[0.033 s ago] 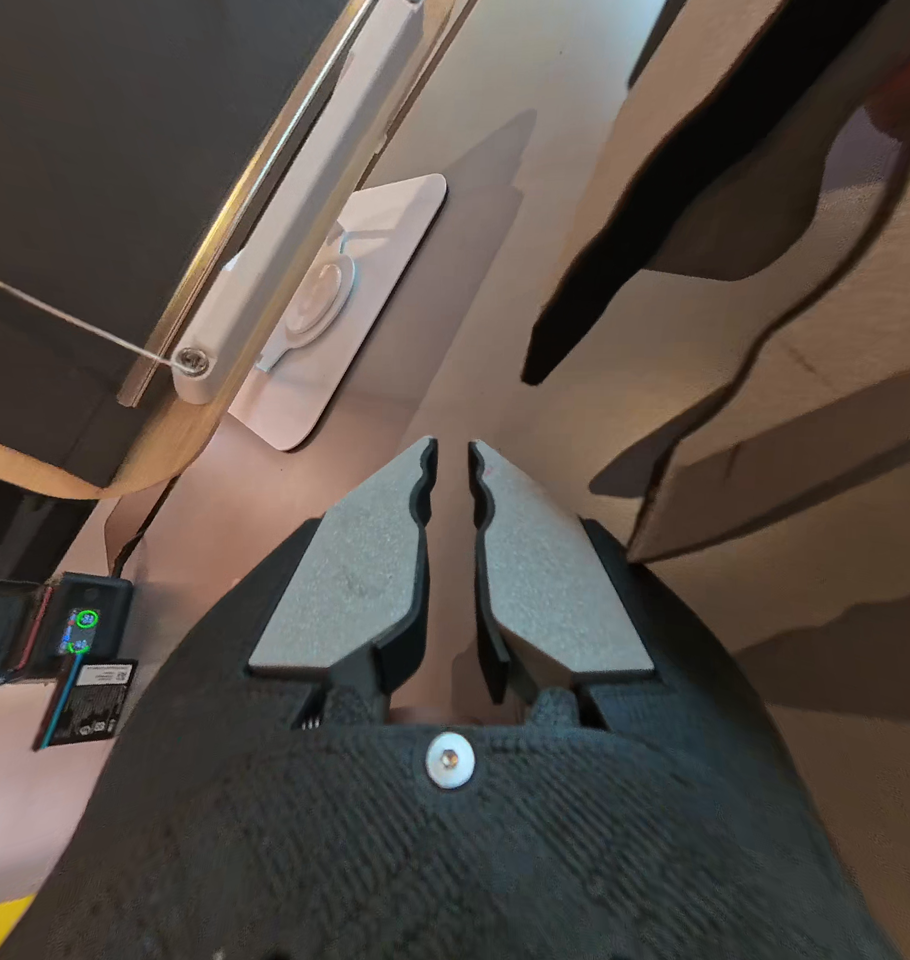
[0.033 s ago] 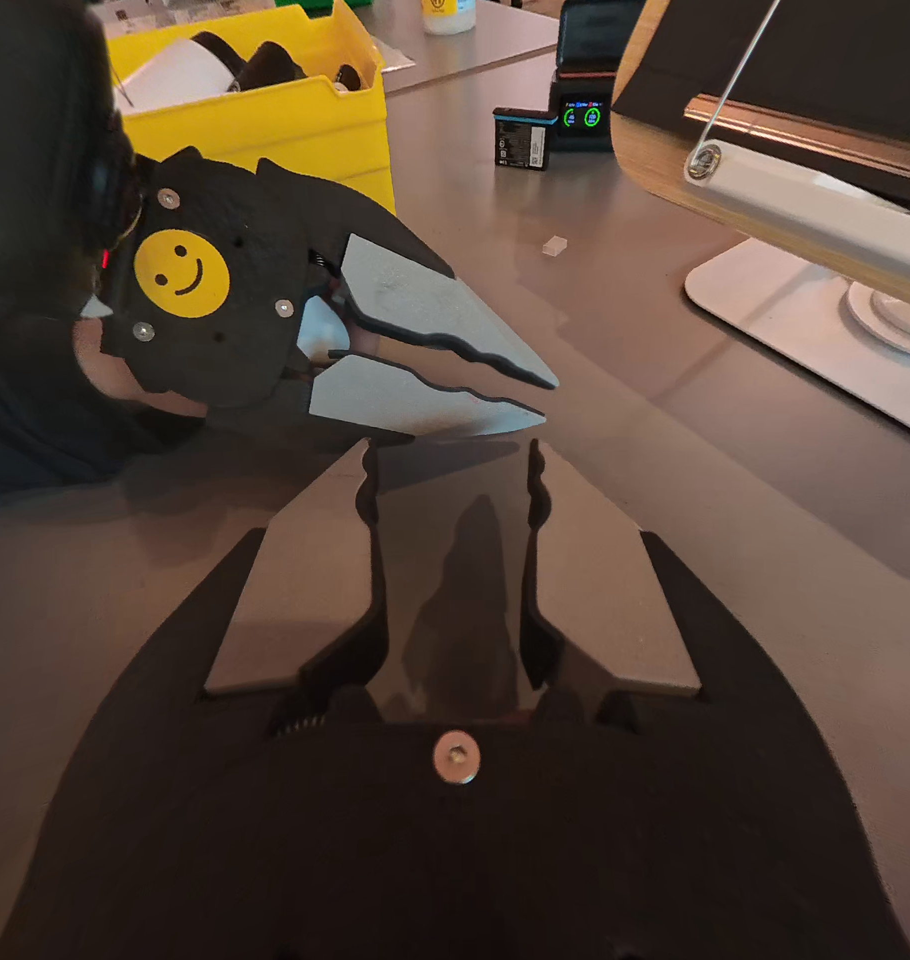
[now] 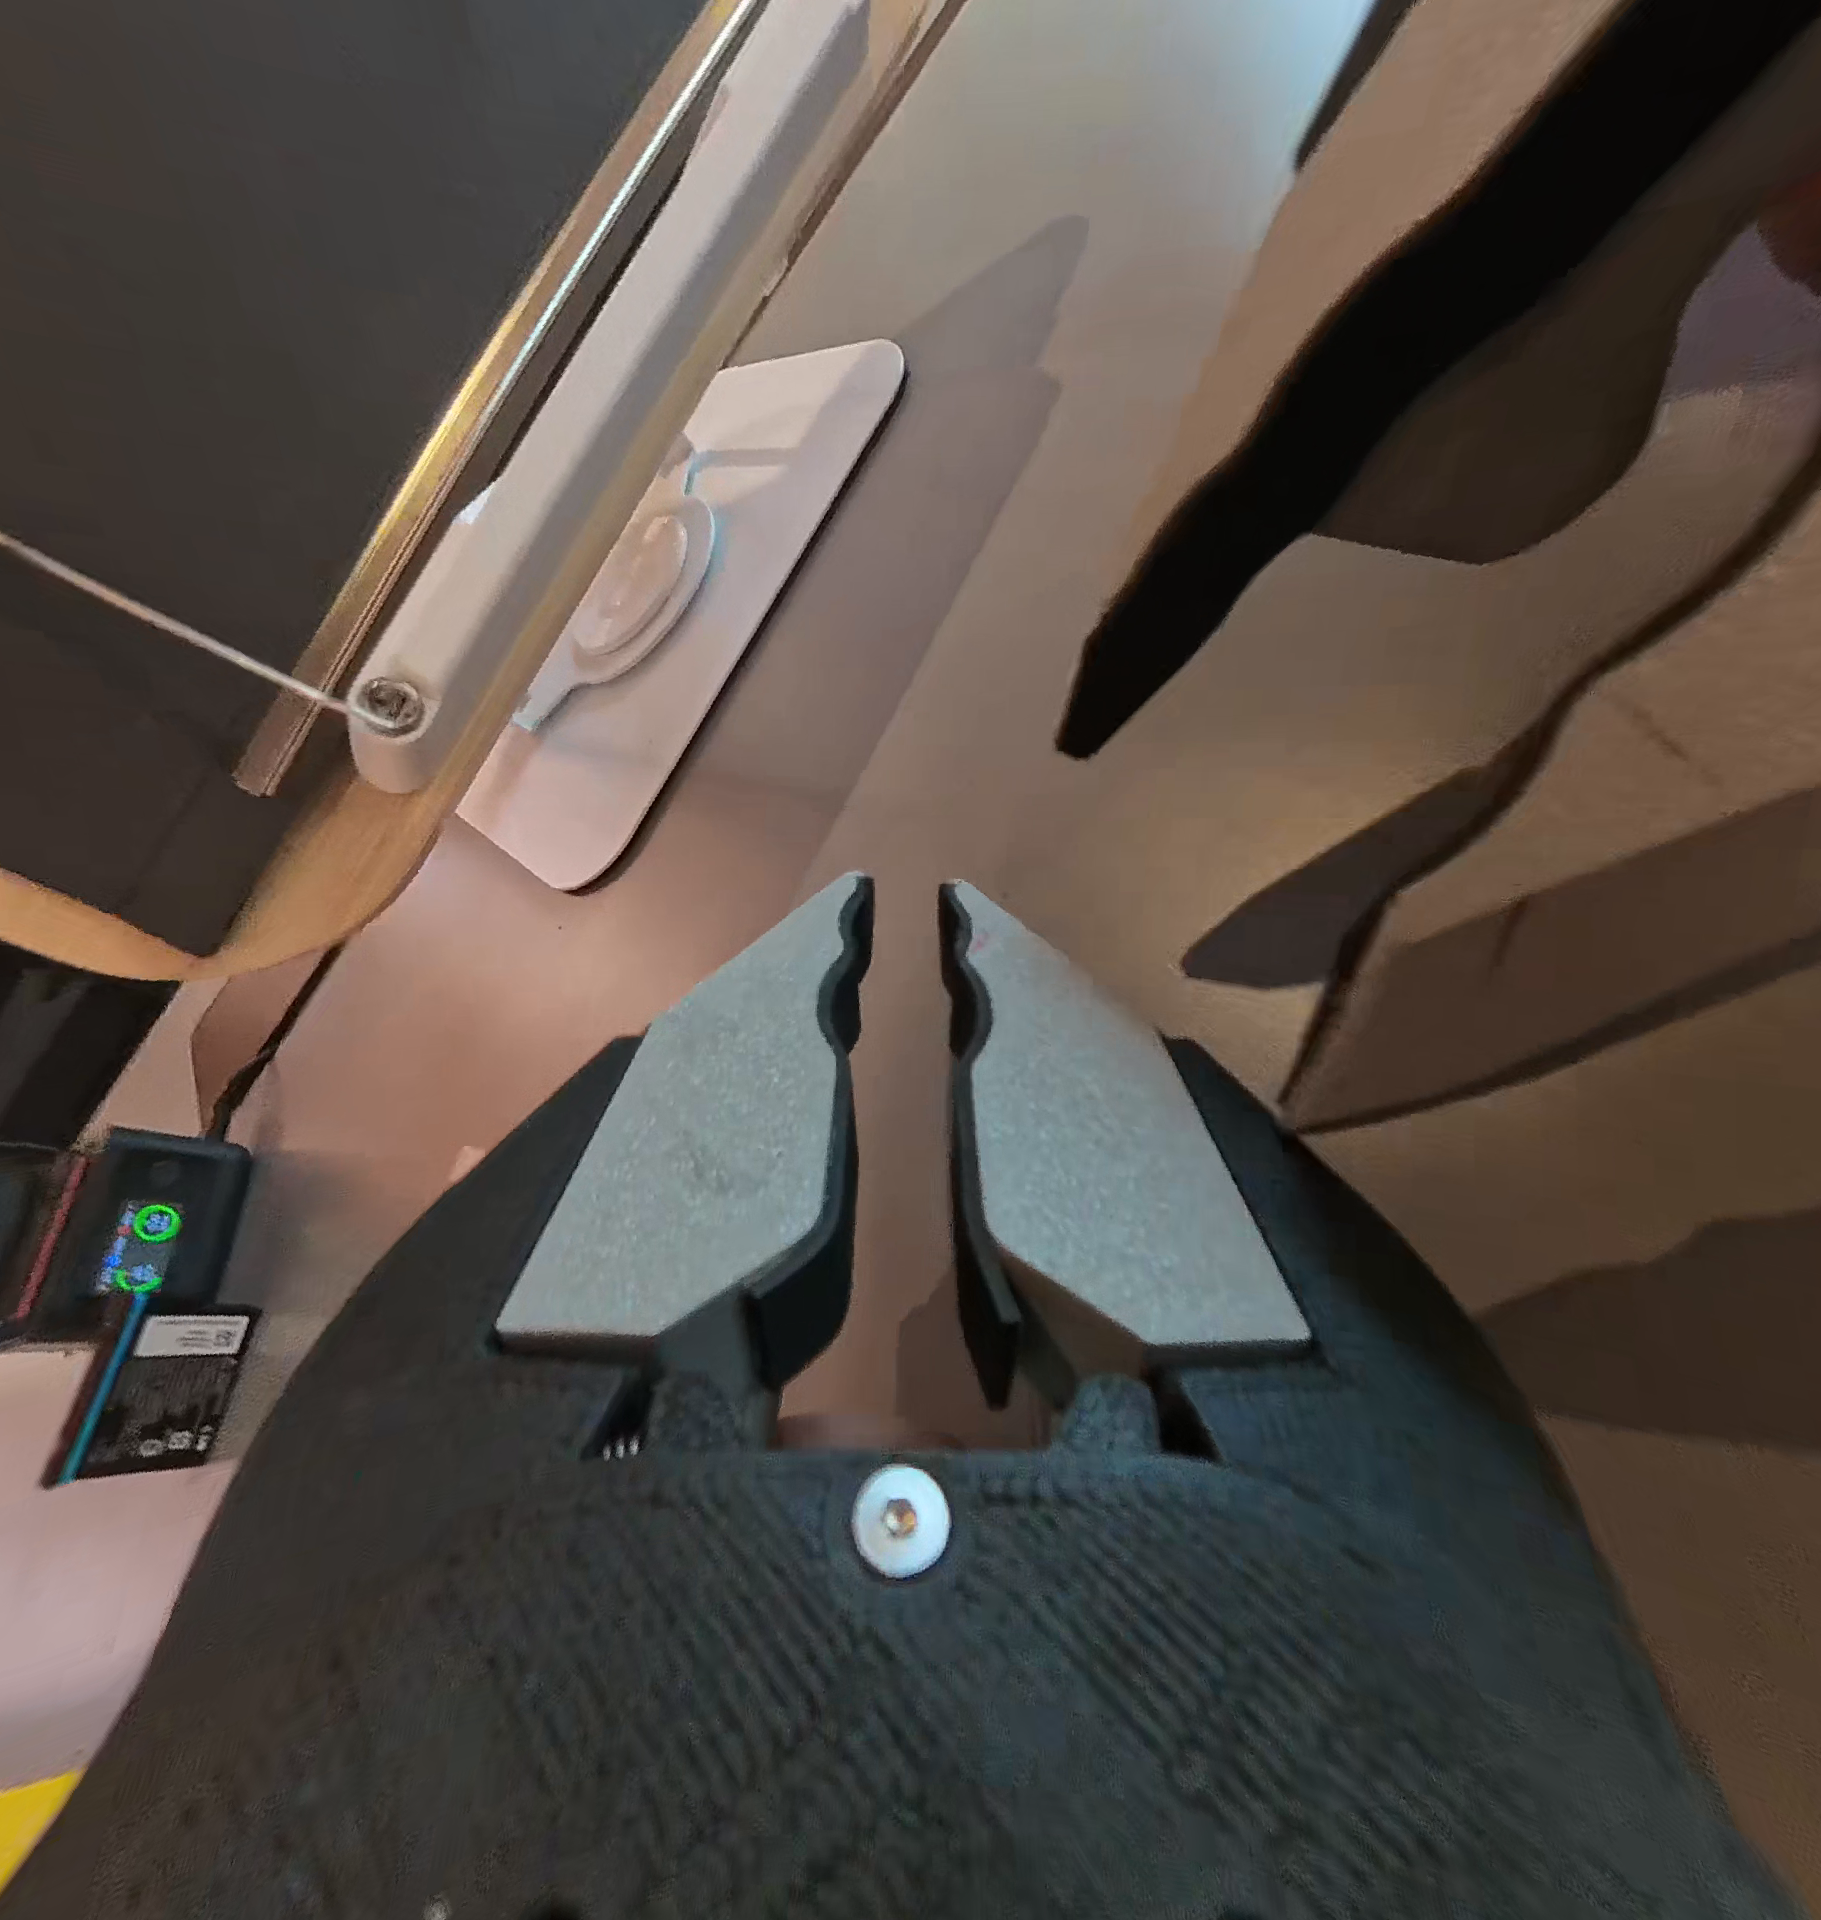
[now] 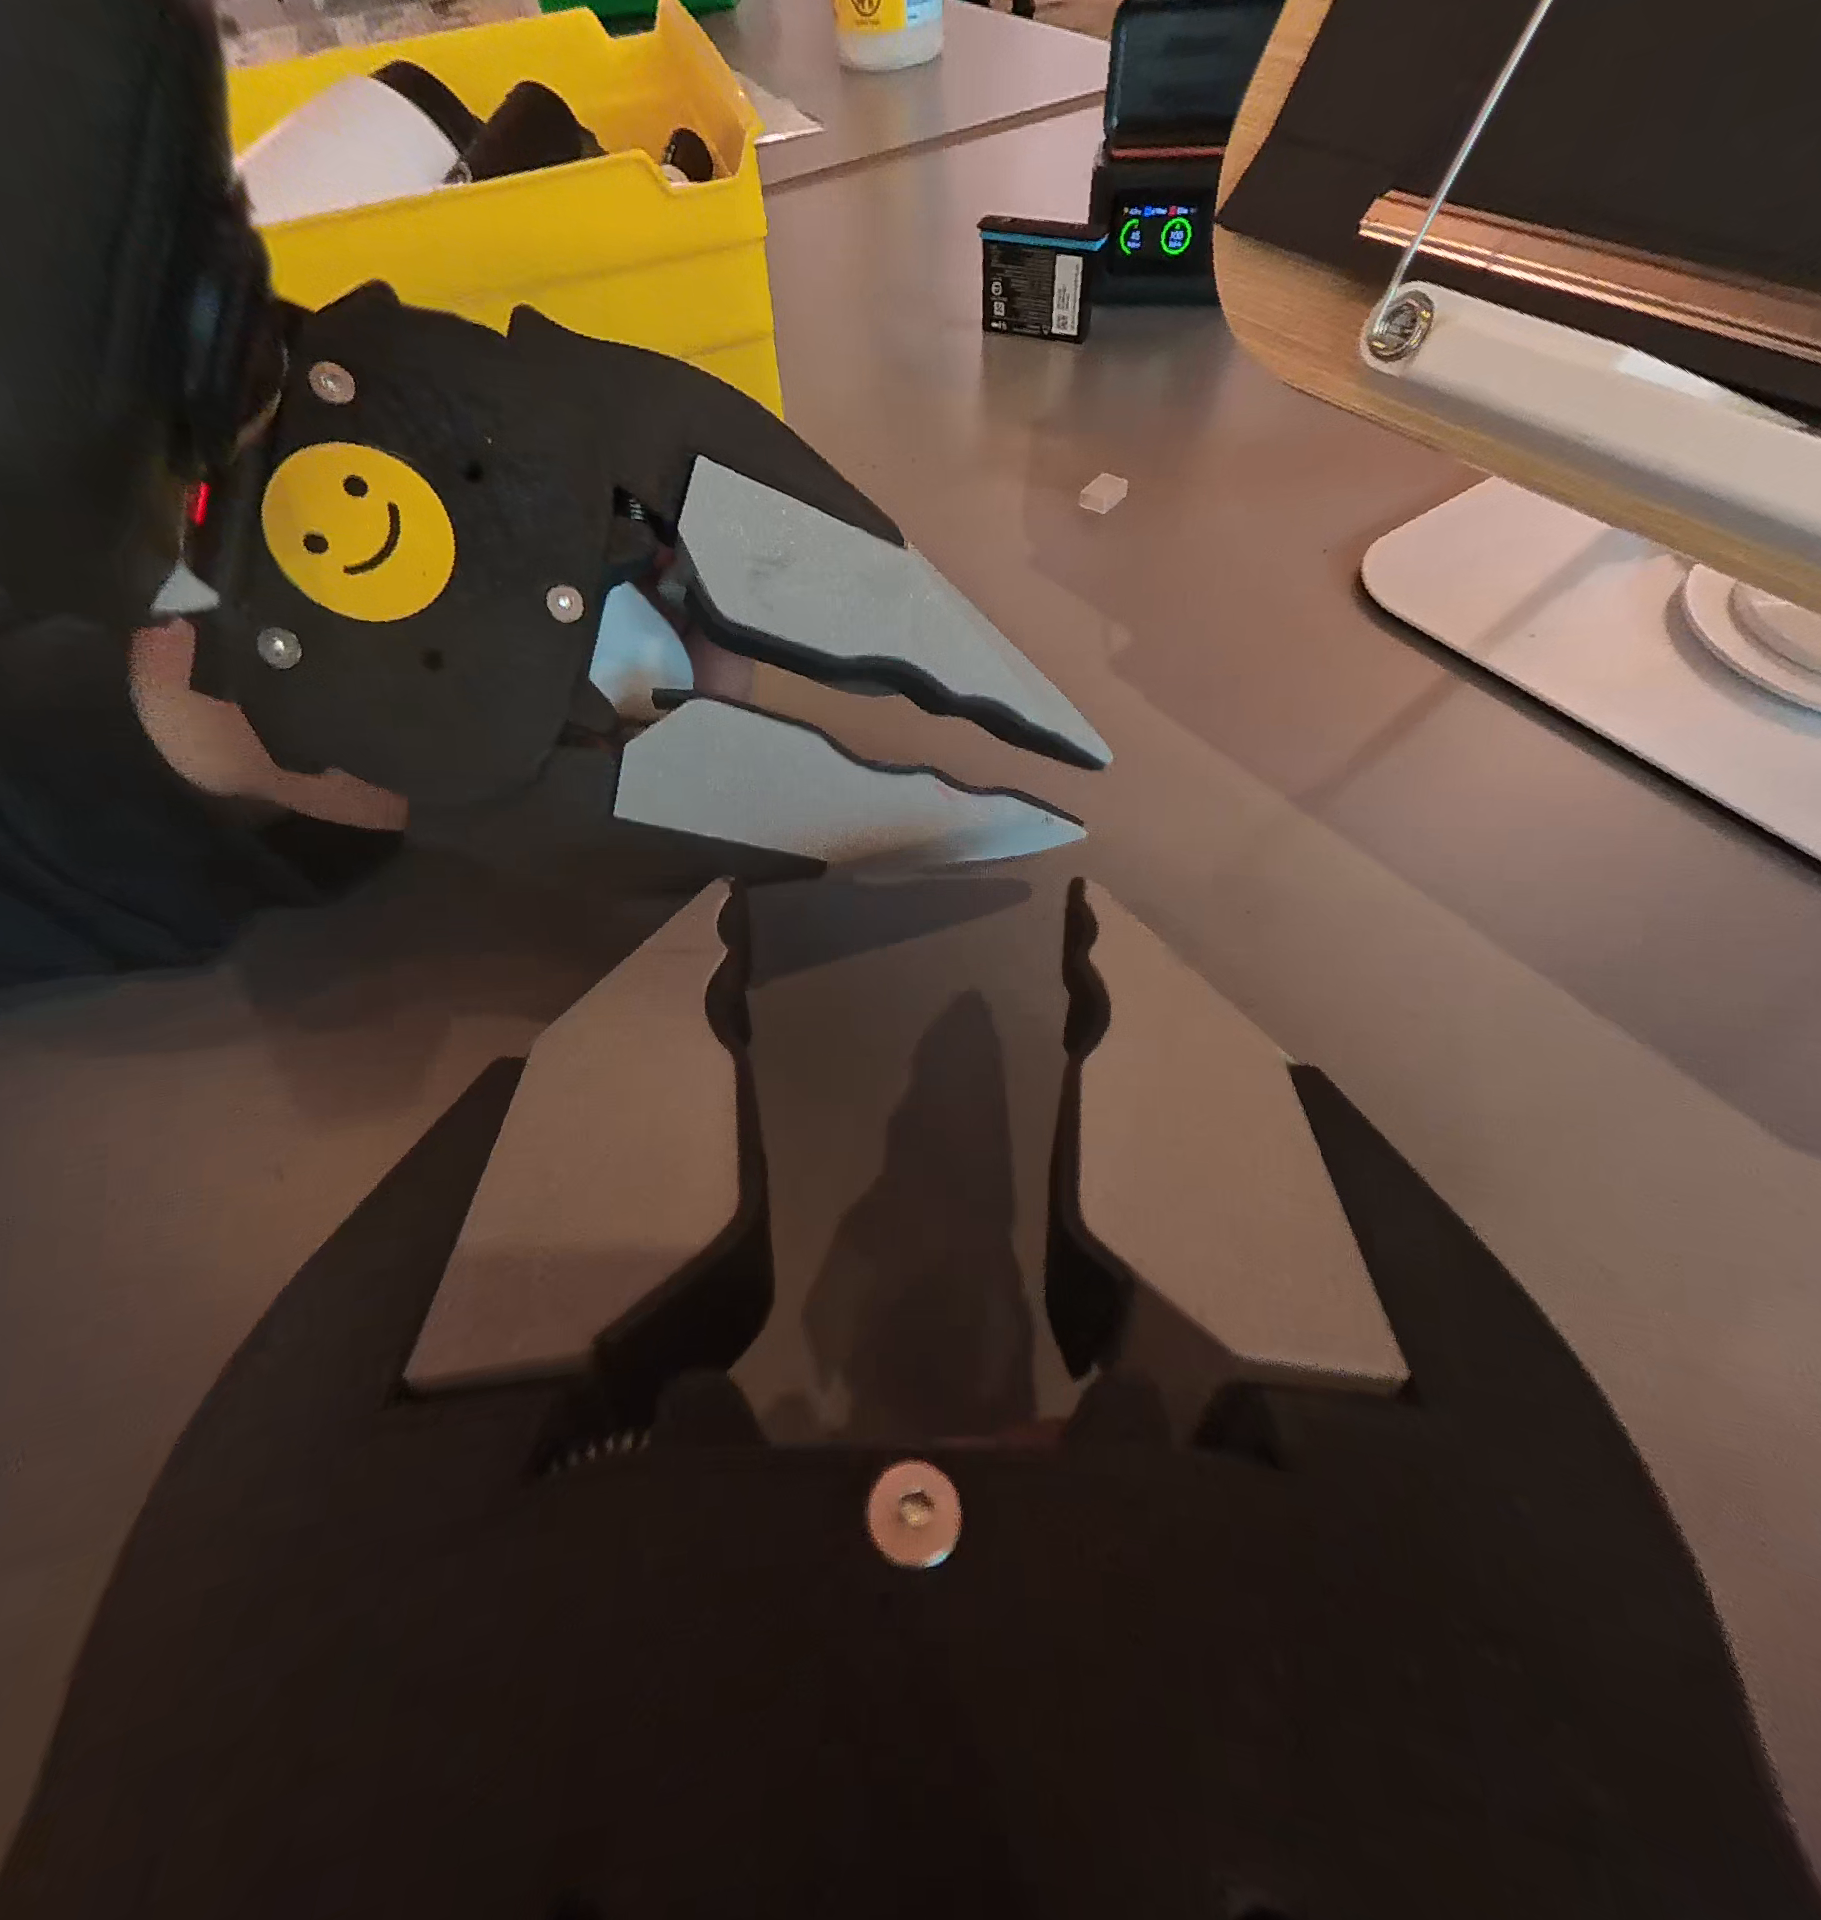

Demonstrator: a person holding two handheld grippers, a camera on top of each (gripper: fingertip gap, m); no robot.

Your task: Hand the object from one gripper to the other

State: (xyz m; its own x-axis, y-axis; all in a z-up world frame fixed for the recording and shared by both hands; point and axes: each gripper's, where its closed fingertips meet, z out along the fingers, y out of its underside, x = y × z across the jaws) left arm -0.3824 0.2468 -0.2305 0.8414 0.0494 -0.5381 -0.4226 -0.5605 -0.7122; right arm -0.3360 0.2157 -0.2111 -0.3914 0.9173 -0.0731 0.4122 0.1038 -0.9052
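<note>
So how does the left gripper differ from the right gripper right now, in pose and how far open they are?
The left gripper has only a narrow gap between its tips; the right gripper is spread clearly wider. In the right wrist view the left gripper lies on its side, one finger above the other, pointing across, while the right gripper points forward over the grey table. The left gripper shows a yellow smiley sticker; none shows on the right. Both have black bodies, grey fingers, and hold nothing.

From the right gripper [image 4: 901,894], the left gripper [image 4: 1088,795] lies at eleven o'clock. The bin [image 4: 532,239] sits behind it; the stand base [image 4: 1529,634] at two o'clock
</note>
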